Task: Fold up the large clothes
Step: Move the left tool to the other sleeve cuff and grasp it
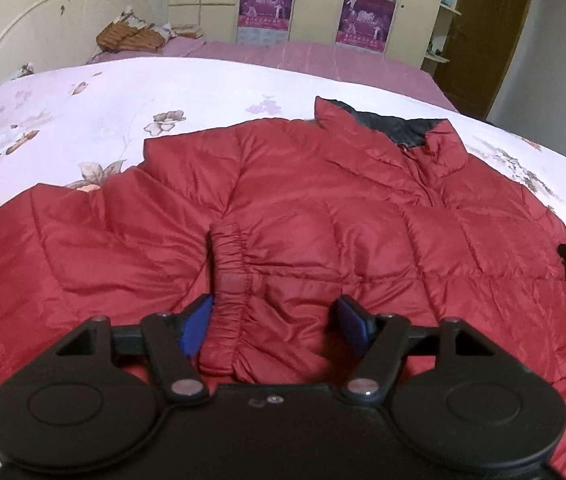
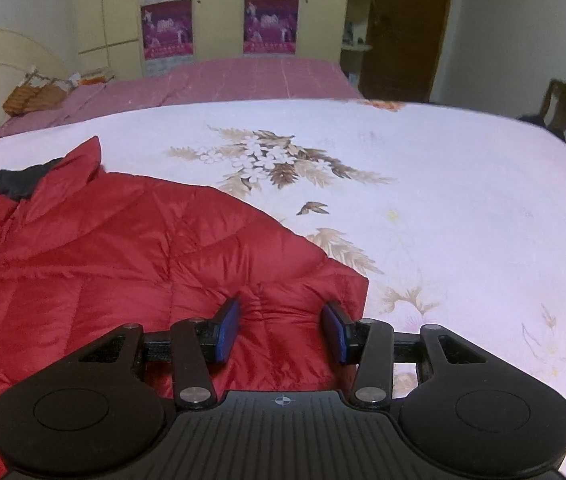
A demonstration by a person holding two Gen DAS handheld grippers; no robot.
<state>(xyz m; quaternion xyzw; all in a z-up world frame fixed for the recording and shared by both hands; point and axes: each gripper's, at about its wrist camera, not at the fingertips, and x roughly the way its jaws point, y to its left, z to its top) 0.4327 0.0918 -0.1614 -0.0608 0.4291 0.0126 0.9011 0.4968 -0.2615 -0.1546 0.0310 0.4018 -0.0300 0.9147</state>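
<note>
One red jacket point(image 1: 323, 216) on bedspread point(image 2: 443, 184); two grippers: left gripper point(image 1: 273, 322) released, right gripper point(image 2: 281, 320) released, both over fabric.

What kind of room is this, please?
Most likely a home bedroom: a bed with a floral sheet and a cream headboard, plus a tall wardrobe along the far wall.

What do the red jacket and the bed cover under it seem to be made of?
Jacket: probably nylon or polyester shell with padded filling; it has a slight sheen, stitched quilt lines and puffy panels. Its cuff looks elasticated, being tightly gathered. The collar lining is a dark, matte fabric. Bed cover: likely printed cotton or a blend; matte, smooth, with a flower print.
</note>
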